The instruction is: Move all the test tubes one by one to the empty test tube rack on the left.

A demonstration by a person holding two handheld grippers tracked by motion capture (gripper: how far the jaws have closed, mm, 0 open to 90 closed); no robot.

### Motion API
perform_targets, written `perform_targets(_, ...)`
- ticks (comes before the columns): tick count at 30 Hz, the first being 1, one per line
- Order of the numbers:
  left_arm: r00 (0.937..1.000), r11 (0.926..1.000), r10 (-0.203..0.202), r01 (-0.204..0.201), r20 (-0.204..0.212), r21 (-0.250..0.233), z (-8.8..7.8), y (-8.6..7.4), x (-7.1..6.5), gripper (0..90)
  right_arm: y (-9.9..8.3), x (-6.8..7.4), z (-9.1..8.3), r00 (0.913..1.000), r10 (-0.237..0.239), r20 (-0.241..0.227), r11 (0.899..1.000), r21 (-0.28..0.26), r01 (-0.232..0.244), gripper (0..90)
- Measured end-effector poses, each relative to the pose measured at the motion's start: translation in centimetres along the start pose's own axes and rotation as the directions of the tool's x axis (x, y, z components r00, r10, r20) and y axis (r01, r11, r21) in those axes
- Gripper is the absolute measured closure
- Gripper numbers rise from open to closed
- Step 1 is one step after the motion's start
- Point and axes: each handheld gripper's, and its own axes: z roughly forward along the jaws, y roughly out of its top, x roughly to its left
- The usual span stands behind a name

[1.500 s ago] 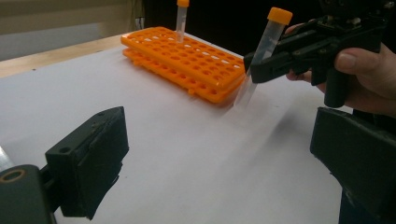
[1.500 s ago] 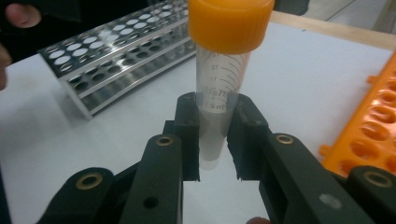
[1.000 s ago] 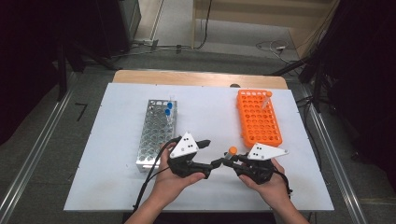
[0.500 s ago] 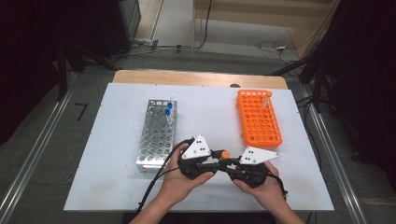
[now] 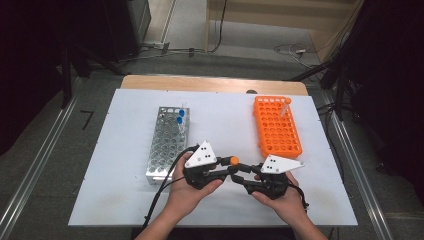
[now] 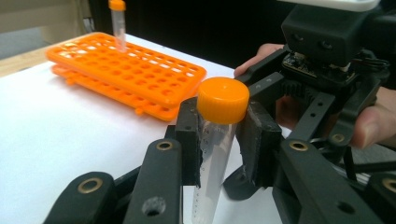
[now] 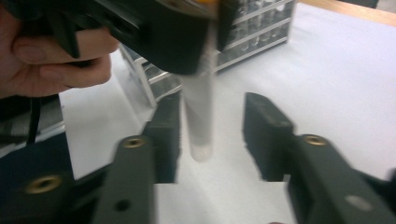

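Between the two claws, near the front of the white surface [image 5: 125, 200], a clear tube with an orange cap [image 6: 222, 100] stands upright. The left claw [image 6: 219, 140] is clamped on it just under the cap. The right claw [image 7: 210, 135] has just been opening; its pads stand clear of the tube's lower end. An orange rack [image 5: 276, 125] and a metal rack [image 5: 165, 145] lie farther back.

Each black tool [image 5: 235, 170] bears brass rivets and a grey three-cornered plate.
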Motion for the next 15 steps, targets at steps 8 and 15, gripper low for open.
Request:
perform_targets(8, 0.9962, 0.9986, -0.031, 0.028, -0.082, -0.045, -2.3, 0.4, 1.9, 70.7, -0.4, -1.9, -1.2, 0.9971, 0.046, 0.060, 0.999, -0.005, -0.046, 11.1)
perform_targets(15, 0.9851, 0.9947, -0.057, 0.042, -0.162, -0.094, -5.2, 1.2, 4.1, 70.7, -1.1, -3.5, -2.3, 0.9960, 0.075, 0.049, 0.997, -0.016, -0.074, 0.0)
